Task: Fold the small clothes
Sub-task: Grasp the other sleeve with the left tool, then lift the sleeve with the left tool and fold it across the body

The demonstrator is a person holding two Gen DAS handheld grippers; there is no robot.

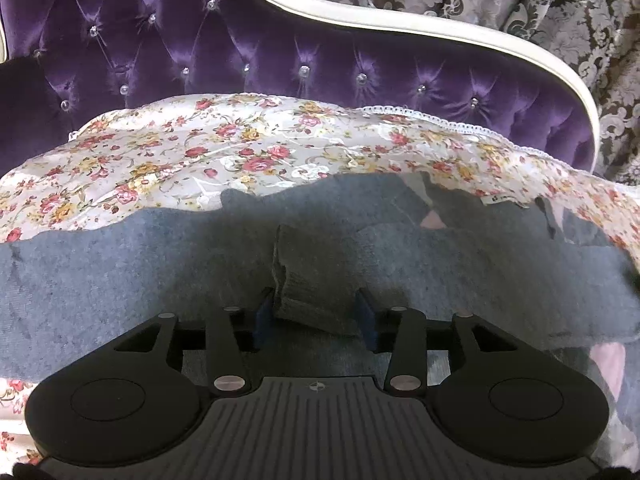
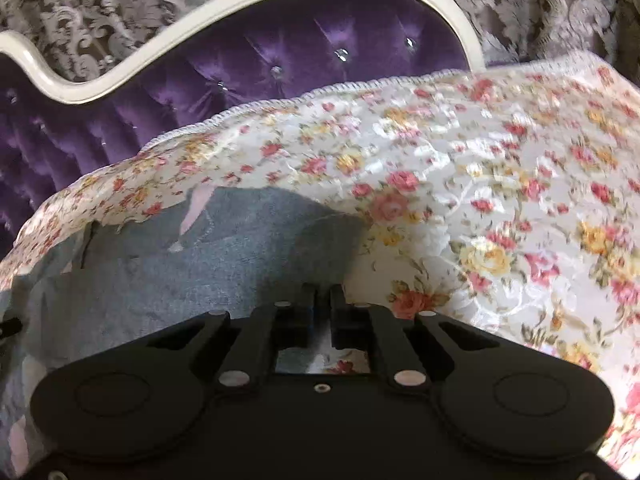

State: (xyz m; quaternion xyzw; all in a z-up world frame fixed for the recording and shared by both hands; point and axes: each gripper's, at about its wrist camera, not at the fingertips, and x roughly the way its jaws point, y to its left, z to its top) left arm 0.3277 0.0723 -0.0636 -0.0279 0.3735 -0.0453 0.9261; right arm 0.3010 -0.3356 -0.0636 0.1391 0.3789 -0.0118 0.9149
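A small grey-blue knit garment lies spread on the floral bed cover; pink lining shows at its right side. A ribbed grey sleeve cuff lies on top of it. My left gripper is open, its blue pads on either side of the cuff. In the right wrist view the same garment lies at the left. My right gripper sits at its right edge with the fingers almost together; whether cloth is pinched between them is hidden.
A purple tufted headboard with a cream frame stands behind the bed. Patterned grey curtains hang beyond it. The floral cover stretches to the right in the right wrist view.
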